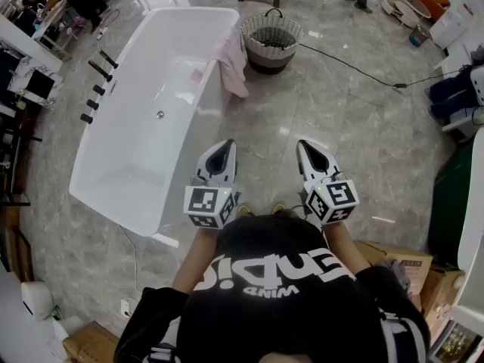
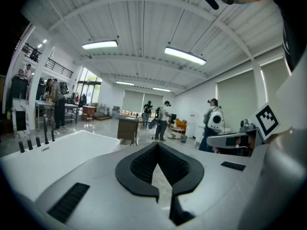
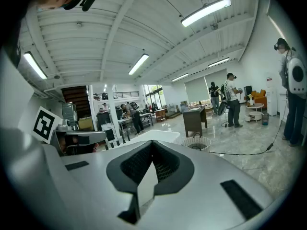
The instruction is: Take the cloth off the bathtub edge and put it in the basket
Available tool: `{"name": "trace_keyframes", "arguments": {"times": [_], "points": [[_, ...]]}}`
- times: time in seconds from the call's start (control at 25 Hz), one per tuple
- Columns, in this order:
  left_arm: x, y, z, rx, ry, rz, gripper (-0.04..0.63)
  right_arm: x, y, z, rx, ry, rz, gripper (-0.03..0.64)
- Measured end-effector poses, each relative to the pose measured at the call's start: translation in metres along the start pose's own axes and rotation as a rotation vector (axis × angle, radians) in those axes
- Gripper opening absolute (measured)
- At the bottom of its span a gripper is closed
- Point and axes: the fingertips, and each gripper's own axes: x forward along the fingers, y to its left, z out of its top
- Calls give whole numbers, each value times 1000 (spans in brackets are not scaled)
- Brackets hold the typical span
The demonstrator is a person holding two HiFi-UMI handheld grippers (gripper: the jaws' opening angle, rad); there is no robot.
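While both tools are held before the person's chest in the head view, the left gripper (image 1: 224, 150) and right gripper (image 1: 308, 150) sit well short of the pink cloth (image 1: 233, 65). It is draped over the bathtub (image 1: 198, 127) edge far ahead of them, with the basket (image 1: 265, 55) just beyond. The left gripper view shows its jaws together with nothing between them. The right gripper view shows the same, closed and empty. Arriving with closed jaws would likely nudge the cloth off the rim into the tub.
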Motion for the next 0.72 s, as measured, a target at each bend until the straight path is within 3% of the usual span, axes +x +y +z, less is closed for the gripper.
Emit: {"name": "trace_keyframes", "arguments": {"times": [0.28,0.44,0.72], "points": [[-2,17,0,18,21,-24,12,7,11,-3,32,0,-9,13],[-4,29,-9,-18,27,-55,12,6,16,-12,42,-9,-40,14],[-3,41,-13,-13,29,-91,12,4,17,-19,60,-21,-111,14]]}}
